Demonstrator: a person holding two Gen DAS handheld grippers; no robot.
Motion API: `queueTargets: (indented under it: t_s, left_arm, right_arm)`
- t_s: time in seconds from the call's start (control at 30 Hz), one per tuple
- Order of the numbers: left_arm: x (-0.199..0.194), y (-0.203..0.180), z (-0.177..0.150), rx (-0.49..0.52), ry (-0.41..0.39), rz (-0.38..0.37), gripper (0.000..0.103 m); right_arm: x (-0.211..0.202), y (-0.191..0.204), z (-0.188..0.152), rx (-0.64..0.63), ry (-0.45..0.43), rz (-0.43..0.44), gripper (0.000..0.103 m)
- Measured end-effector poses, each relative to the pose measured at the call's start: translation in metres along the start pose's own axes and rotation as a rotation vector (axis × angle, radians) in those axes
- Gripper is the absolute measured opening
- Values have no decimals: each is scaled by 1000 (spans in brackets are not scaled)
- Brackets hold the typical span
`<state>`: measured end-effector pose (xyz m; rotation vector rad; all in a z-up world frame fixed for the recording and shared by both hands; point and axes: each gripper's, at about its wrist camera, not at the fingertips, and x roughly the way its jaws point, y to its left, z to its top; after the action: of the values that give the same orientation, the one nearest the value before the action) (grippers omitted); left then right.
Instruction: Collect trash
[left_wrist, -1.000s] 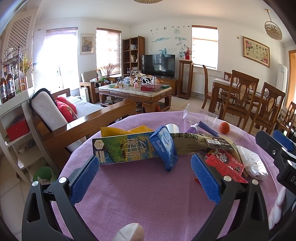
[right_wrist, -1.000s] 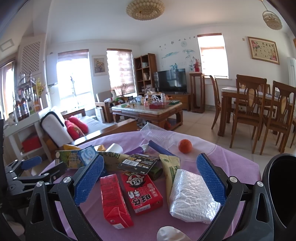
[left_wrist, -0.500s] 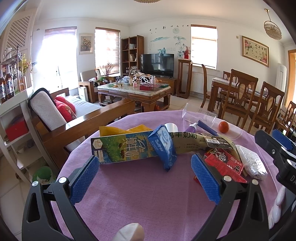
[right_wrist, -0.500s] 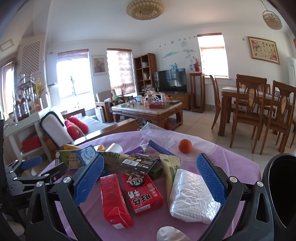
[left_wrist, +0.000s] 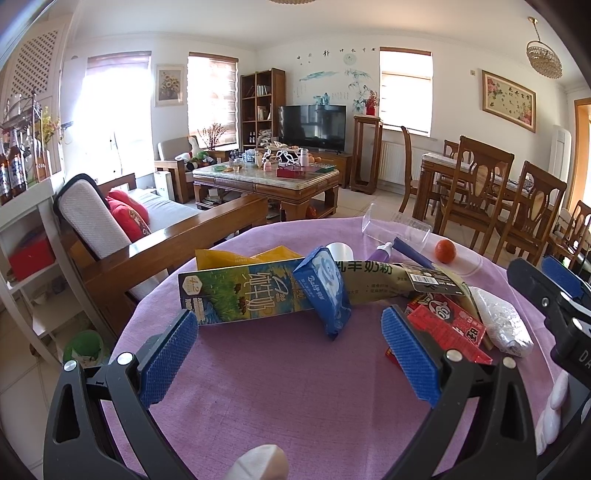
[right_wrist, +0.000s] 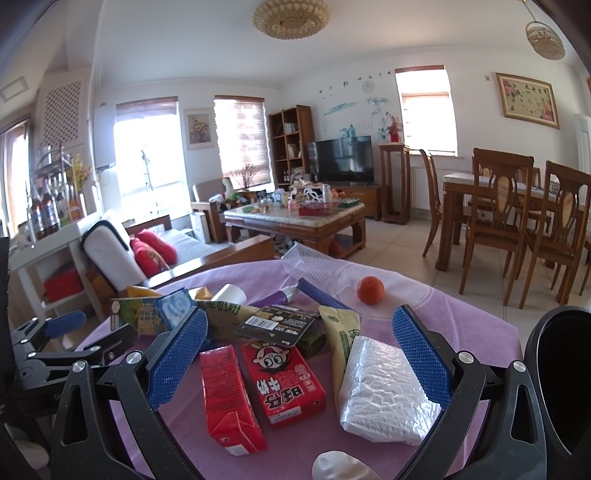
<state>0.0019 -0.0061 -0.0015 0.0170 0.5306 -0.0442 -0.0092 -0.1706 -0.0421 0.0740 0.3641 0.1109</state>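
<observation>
Your left claw (left_wrist: 290, 354) is spread wide and holds nothing, hovering over bare purple cloth on the surface (left_wrist: 277, 387), just short of the green milk carton (left_wrist: 243, 295) and the blue packet (left_wrist: 325, 291) leaning on it. Your right claw (right_wrist: 299, 358) is also spread and empty, framing the two red cartons (right_wrist: 258, 387) with the white foil pack (right_wrist: 384, 391) just inside its right pad. The black bin (right_wrist: 561, 376) stands at your right edge. The trash lies heaped together, pieces overlapping, so take one item at a time. I would start with the foil pack, nearest the bin: centre it between the pads, come down low, then close firmly. Leave the orange (right_wrist: 370, 290) alone; it looks like no trash.
</observation>
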Motion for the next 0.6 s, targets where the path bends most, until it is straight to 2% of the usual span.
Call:
queueTargets:
  t_s: [0.6]
  left_arm:
    - [3, 3, -1, -15, 10, 1, 98]
  right_arm:
    - [1, 1, -1, 2, 1, -3, 99]
